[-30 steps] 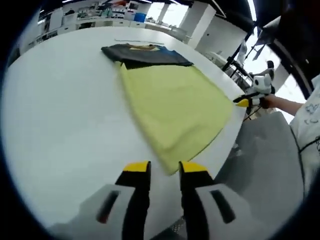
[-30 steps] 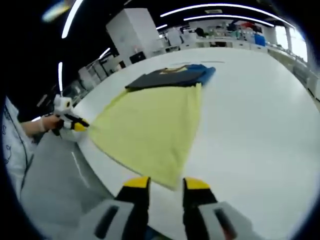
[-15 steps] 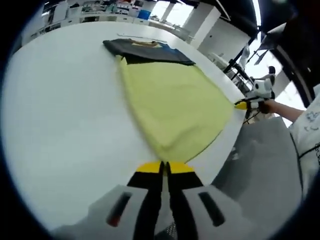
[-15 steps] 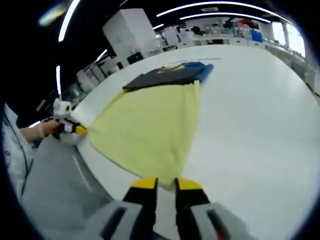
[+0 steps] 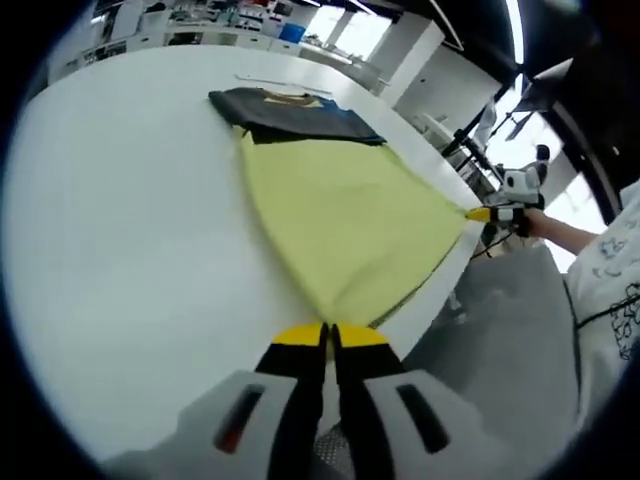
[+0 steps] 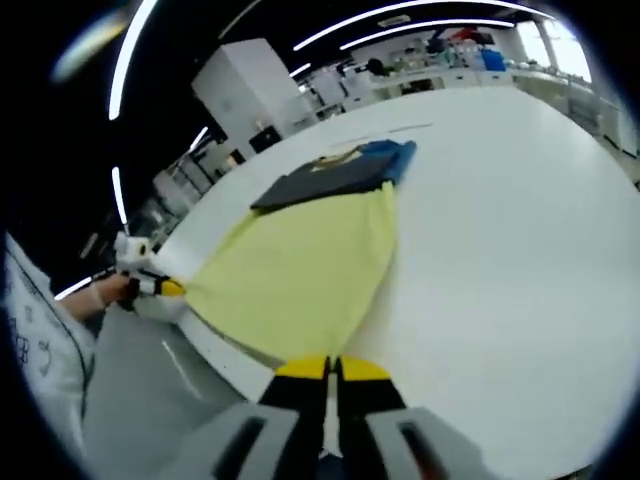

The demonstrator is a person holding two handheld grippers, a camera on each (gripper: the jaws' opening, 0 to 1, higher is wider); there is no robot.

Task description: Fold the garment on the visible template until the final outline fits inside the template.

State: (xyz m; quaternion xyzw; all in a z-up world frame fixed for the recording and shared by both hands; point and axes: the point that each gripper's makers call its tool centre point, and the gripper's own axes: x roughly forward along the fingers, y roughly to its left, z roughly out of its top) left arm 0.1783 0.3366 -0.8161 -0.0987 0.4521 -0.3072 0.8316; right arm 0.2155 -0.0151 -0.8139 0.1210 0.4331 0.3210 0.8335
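Garment (image 5: 345, 220) lay spread on the table (image 5: 120, 220), unfolded; both tools (image 5: 327, 338) (image 6: 331, 370) clenched its near corners, folding barely begun.

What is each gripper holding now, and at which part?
Both hold the yellow garment: the left gripper pinches one near corner, the right gripper the other near corner, at the table edge.
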